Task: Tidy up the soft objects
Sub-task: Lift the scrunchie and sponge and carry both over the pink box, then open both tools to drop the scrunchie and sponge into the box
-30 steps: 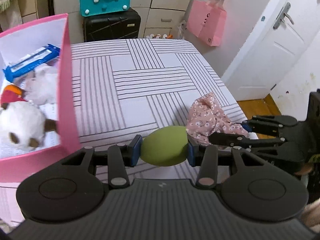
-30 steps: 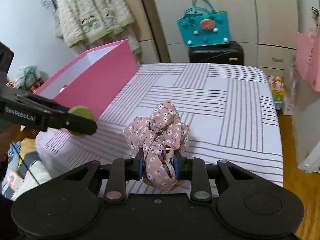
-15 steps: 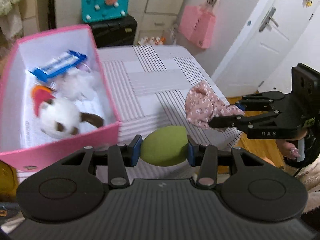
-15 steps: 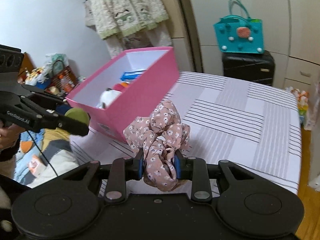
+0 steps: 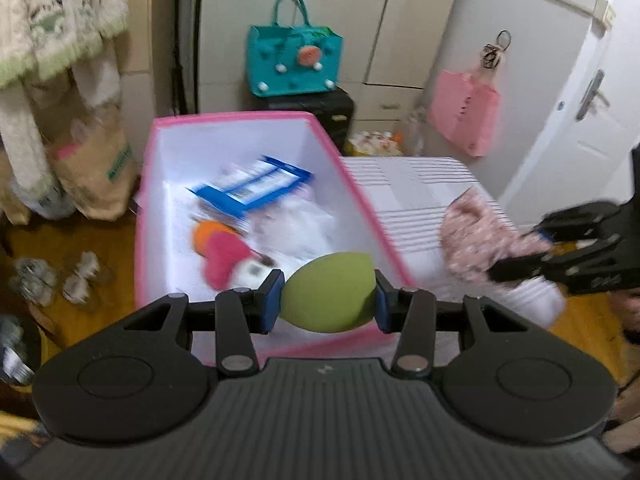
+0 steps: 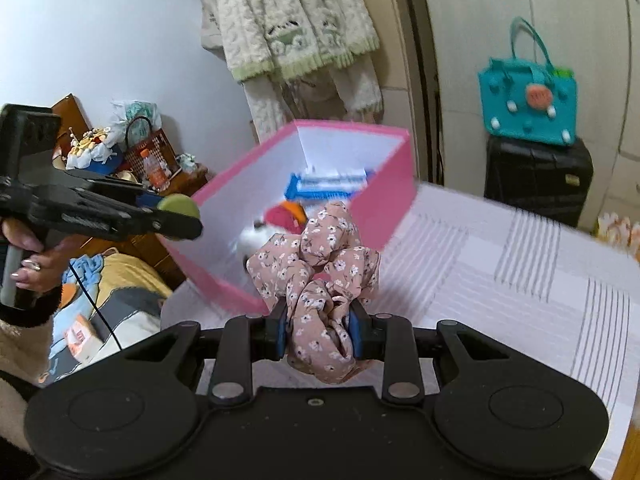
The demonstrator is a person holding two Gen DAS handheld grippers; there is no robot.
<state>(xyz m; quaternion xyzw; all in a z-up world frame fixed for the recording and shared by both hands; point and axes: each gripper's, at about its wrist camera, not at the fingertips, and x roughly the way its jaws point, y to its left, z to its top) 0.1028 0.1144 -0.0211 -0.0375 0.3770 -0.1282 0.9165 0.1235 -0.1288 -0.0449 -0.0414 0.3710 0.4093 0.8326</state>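
Note:
My left gripper (image 5: pixel 328 305) is shut on a green egg-shaped sponge (image 5: pixel 328 293) and holds it above the near end of the pink box (image 5: pixel 360 192). The sponge also shows in the right wrist view (image 6: pixel 179 205). My right gripper (image 6: pixel 320 334) is shut on a pink floral scrunchie (image 6: pixel 320 276), held above the striped bed (image 6: pixel 520 280) just right of the box (image 6: pixel 384 216). The scrunchie shows in the left wrist view (image 5: pixel 476 240). The box holds a blue packet (image 5: pixel 256 184), a red heart-shaped plush (image 5: pixel 222 256) and white plush items.
A teal bag (image 5: pixel 296 60) sits on a black suitcase (image 6: pixel 536 180) behind the bed. A pink bag (image 5: pixel 464 120) hangs near the white door (image 5: pixel 580 128). Clothes (image 6: pixel 296 20) hang at the back left. Clutter lies on the floor left of the bed.
Both grippers have risen and swung left toward the pink box. The sponge now hangs over the box's near end, and the scrunchie is closer to the box's right wall.

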